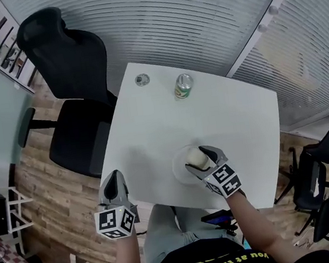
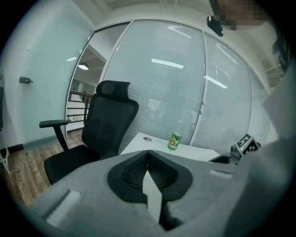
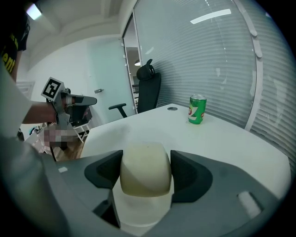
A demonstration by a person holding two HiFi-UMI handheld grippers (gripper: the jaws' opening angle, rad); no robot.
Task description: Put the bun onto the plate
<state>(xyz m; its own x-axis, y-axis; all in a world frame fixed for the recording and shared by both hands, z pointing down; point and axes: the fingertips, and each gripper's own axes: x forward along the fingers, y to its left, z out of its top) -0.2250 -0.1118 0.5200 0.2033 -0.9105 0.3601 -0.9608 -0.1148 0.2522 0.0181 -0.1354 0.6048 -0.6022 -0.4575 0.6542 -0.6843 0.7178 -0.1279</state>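
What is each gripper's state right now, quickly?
Left gripper: shut, holding nothing.
Right gripper: shut on the bun, over the plate.

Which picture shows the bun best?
The right gripper view. The bun looks big and close there, squeezed between the right gripper's jaws, with the plate under it. The head view shows it small, from above, over the plate. The left gripper view shows no bun, only the far-off right gripper.
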